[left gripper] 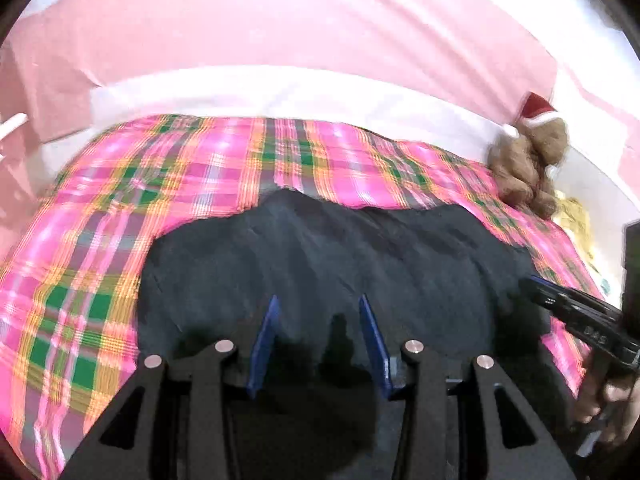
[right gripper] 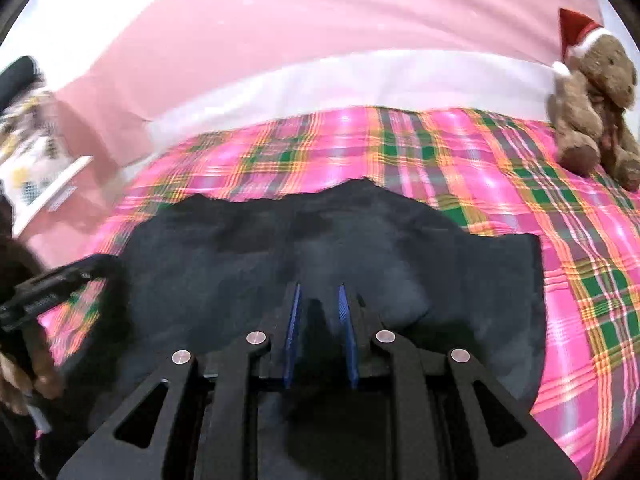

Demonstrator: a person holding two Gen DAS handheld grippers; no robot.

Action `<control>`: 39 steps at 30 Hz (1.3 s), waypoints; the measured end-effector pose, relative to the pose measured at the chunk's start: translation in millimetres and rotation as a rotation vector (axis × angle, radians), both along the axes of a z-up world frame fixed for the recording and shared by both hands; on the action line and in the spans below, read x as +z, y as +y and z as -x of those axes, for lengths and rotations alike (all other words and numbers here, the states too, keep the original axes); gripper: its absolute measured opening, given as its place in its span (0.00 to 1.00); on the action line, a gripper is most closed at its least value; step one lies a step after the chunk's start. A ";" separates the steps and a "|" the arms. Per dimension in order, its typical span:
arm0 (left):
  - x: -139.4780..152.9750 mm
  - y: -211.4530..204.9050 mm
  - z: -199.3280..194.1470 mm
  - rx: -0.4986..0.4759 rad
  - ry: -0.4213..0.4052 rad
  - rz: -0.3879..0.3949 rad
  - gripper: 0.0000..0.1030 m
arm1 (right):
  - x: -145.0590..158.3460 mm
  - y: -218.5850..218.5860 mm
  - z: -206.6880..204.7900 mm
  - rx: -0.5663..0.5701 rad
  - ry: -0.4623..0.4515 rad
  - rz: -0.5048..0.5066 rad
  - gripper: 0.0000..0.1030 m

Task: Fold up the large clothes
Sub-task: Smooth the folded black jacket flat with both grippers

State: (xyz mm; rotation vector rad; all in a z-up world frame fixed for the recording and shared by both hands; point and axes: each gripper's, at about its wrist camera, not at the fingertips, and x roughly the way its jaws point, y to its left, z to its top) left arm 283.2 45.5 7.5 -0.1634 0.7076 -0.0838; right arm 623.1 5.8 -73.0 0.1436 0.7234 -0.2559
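Observation:
A dark navy garment (left gripper: 340, 256) lies bunched on a pink plaid bedsheet (left gripper: 100, 216); it also shows in the right wrist view (right gripper: 320, 248). My left gripper (left gripper: 319, 304) hovers over the garment's near part, its blue-padded jaws apart with nothing between them. My right gripper (right gripper: 319, 292) is over the same garment, jaws a narrow gap apart and empty. The right gripper shows at the right edge of the left wrist view (left gripper: 580, 316). The left gripper shows at the left edge of the right wrist view (right gripper: 48, 296).
A brown teddy bear with a red Santa hat (right gripper: 592, 92) sits on the bed's far right corner, also in the left wrist view (left gripper: 528, 160). A pink wall (right gripper: 320, 20) with a white band runs behind the bed. Patterned items (right gripper: 28, 152) lie at the far left.

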 end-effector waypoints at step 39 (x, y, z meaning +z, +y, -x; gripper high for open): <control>-69.9 -18.5 7.9 -0.074 0.078 0.003 0.44 | -59.6 32.2 1.9 0.087 0.099 -0.073 0.26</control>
